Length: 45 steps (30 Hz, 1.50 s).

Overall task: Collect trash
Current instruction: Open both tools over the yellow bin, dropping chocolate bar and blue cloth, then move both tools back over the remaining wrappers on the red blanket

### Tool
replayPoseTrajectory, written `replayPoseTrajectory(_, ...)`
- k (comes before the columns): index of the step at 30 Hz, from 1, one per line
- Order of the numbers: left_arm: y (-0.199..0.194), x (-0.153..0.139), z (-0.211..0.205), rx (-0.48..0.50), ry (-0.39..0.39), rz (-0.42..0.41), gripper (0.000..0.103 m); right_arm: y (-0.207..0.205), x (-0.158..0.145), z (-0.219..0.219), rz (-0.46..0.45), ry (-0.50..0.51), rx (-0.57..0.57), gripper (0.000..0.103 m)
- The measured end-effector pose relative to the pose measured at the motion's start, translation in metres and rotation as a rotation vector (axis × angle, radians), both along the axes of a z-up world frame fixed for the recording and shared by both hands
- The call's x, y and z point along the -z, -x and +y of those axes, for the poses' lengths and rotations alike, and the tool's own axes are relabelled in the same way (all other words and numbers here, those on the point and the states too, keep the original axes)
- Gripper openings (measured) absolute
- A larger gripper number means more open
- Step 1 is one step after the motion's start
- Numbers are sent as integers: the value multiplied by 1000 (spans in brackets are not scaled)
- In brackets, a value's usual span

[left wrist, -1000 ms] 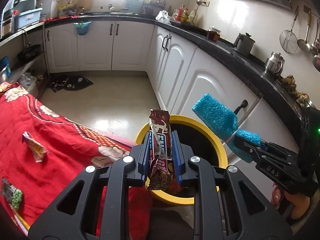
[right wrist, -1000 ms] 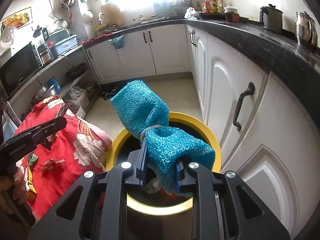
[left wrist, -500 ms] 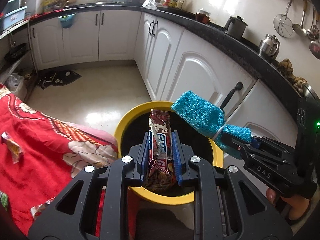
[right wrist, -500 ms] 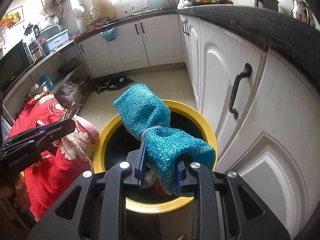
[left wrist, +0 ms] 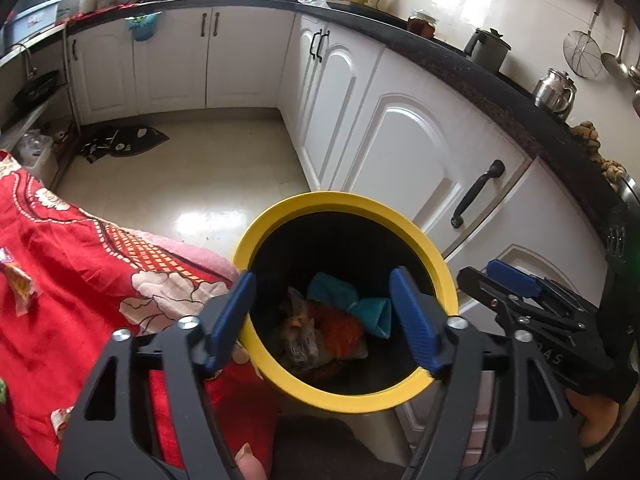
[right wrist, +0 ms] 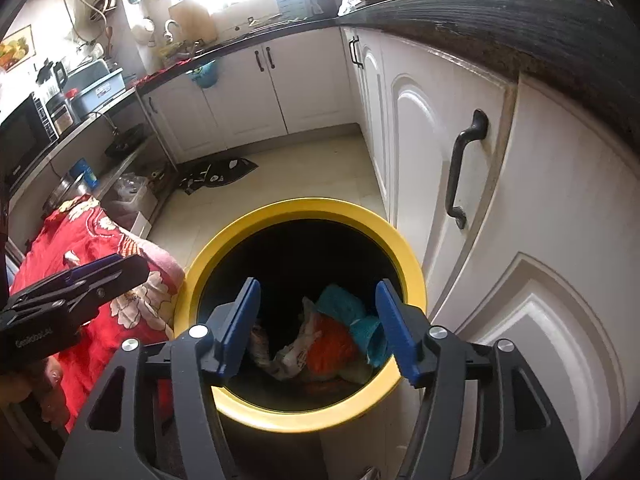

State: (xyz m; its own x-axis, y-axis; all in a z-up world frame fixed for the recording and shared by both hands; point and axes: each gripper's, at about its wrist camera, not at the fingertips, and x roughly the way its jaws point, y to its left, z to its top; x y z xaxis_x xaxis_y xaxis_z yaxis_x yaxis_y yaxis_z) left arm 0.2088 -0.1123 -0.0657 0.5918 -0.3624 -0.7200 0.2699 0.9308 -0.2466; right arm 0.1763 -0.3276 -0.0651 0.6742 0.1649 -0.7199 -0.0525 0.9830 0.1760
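**Both grippers over bin, jaws parting, nothing between pads**

L gripper (left wrist: 322, 316): above the yellow-rimmed bin (left wrist: 436, 264), pointing down into it. Jaws opening, blue pads spread wide, nothing between them. R gripper (right wrist: 318, 326): same pose over same bin (right wrist: 412, 264), jaws opening, gap bare. R gripper also seen at right edge of L wrist view (left wrist: 520, 296); L gripper at left edge of R wrist view (right wrist: 80, 284).

Trash: teal scrub cloth (left wrist: 360, 306) lies inside bin on the pile, beside an orange-red item (left wrist: 338, 328) and a crumpled wrapper (left wrist: 298, 320). Same cloth in R view (right wrist: 352, 316).

Bin stands just beside the white cabinet door w/ black handle (right wrist: 464, 168), touching the red floral cloth (left wrist: 80, 264) on its other side. One small wrapper (left wrist: 18, 284) on that cloth, near left edge.
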Motion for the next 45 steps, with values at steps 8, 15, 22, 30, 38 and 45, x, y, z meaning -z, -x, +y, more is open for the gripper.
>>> replayPoseTrajectory(8,3,-7,9,-41,-12,-15,92,5,-9,-2,-32,1,16,69)
replayPoseTrajectory(15,10,-16,21,-76,-23,-36,92,10,-19,0,-64,4,15,75)
replayPoseTrajectory(22,21,-28,38,-121,-22,-66,92,17,-32,6,-103,0,-3,76)
replayPoseTrajectory(30,35,-45,58,-175,-31,-116,92,23,-45,18,-137,-1,-36,76)
replayPoseTrajectory(38,49,-59,79,-232,-40,-162,92,31,-62,34,-177,-2,-79,76)
replayPoseTrajectory(45,59,-69,98,-281,-47,-196,92,36,-72,51,-198,-3,-120,76)
